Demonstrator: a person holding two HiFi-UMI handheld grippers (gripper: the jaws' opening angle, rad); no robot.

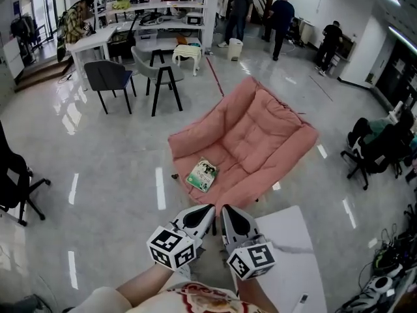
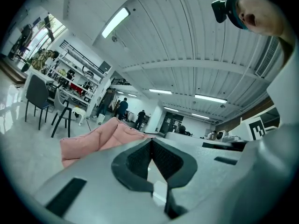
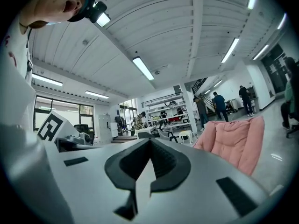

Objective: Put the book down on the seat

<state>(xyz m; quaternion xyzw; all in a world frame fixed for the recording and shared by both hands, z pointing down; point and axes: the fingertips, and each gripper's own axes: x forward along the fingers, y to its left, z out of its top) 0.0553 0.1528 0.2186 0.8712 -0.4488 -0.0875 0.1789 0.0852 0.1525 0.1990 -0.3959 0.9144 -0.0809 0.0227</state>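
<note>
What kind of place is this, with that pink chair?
Likely a lab or workshop: open shelves stacked with equipment, a white desk with grey chairs, and cables heaped on the glossy floor.

Seat [image 1: 260, 132]: pink quilted cloth, matt. Book [image 1: 202, 175]: glossy paper cover. Floor [image 1: 111, 168]: polished, mirrors the lights. My left gripper [image 1: 208, 208] and right gripper [image 1: 225, 210]: smooth matt grey plastic, dark ribbed pads [image 2: 138, 160].

Open floor [image 1: 117, 175] lies left of the seat [image 1: 260, 135], and its cushion is bare beyond the book [image 1: 202, 175] (lying at the near edge). A white surface [image 1: 290, 240] crowds the right, just beside the right tongs [image 1: 226, 210].
</note>
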